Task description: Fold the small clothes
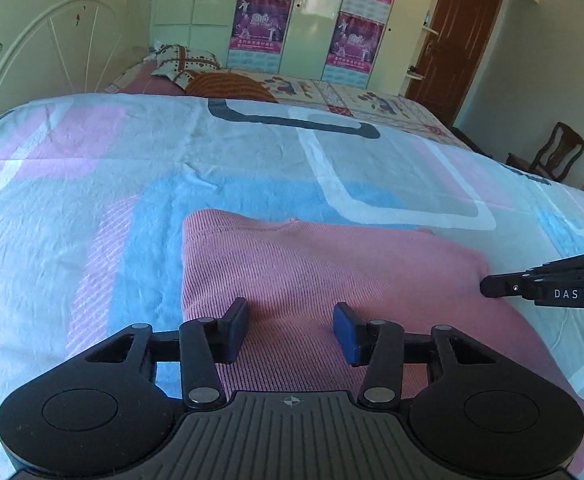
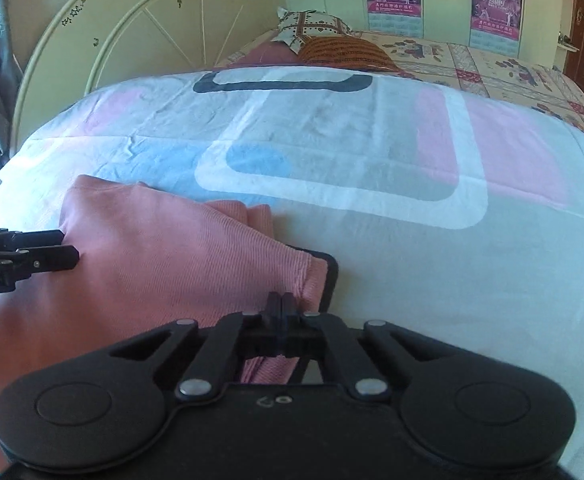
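A pink ribbed garment [image 1: 332, 276] lies on the bed [image 1: 91, 168], spread over a pastel quilt of blue, pink and white blocks, and it already looks like a doubled-over panel: in the right wrist view a second layer shows at its far edge near 12 o'clock, and its right edge sits stacked over a dark strip. So at least one fold seems done, though the shape is not yet a compact packet. The left tongs [image 1: 290, 330] are released — the two pads stand apart over the cloth near its left side, with fabric beneath them but nothing pinched. The right tongs [image 2: 281, 306] are clenched tight, their tips at the garment's right-hand hem at roughly 6 o'clock of that view; whether a thin layer of the hem is caught between them cannot be told, since the tips hide the spot. In the left wrist view they reach in from 3 o'clock and touch the cloth's right edge. What is probably left is a further fold — bringing one side or the near edge across — and then smoothing. A headboard [image 2: 151, 32] and pillows [image 2: 316, 26] stand beyond, at 12 o'clock.
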Available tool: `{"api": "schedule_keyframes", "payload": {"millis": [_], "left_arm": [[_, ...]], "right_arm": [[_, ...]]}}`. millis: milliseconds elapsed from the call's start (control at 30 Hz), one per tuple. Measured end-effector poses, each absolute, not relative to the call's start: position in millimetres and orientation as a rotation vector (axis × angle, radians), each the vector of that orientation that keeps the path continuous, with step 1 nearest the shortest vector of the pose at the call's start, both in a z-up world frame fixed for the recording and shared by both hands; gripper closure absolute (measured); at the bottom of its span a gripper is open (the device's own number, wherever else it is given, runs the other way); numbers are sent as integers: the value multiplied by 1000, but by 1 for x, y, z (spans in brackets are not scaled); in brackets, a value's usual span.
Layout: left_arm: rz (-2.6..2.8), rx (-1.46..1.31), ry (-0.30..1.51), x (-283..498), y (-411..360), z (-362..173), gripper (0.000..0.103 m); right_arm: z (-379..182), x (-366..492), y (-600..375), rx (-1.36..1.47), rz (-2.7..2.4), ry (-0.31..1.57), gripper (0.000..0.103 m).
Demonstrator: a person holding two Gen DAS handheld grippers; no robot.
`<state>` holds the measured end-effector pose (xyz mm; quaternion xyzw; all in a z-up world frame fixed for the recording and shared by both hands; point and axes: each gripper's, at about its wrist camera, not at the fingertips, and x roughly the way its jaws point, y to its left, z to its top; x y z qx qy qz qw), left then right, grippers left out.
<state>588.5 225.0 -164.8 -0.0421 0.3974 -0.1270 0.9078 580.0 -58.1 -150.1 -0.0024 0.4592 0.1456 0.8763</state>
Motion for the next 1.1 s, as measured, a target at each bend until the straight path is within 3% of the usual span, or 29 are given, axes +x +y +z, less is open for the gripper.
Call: {"api": "schedule_keyframes", "payload": {"millis": [100, 133, 167, 467, 533, 567, 633, 700, 833, 1100], "left_arm": [[-260, -70, 813, 587, 222, -164, 56], [-258, -62, 811, 583, 224, -163, 56], [-247, -54, 803, 578, 225, -159, 56], [-181, -62, 737, 493, 235, -142, 56], [-162, -75, 743, 474, 239, -145, 56], [-152, -88, 751, 465, 241, -148, 56], [-138, -98, 750, 452, 245, -151, 56], [-127, -100, 752, 446, 246, -152, 56], [-105, -117, 768, 444, 246, -155, 56], [-92, -67, 798, 416, 235, -162, 56]], "right_arm": [[-153, 580, -62, -42, 267, 975, 102], [-154, 581, -64, -47, 252, 991, 93], [-153, 579, -68, -45, 240, 994, 92], [-103, 486, -67, -35, 404, 875, 86], [-102, 464, -60, -78, 409, 869, 70], [-101, 455, -60, -78, 413, 871, 57], [-105, 443, -58, -75, 436, 875, 66], [-111, 438, -52, -100, 437, 893, 91], [-126, 437, -44, -177, 401, 907, 96], [-136, 430, -55, -169, 351, 920, 95]]}}
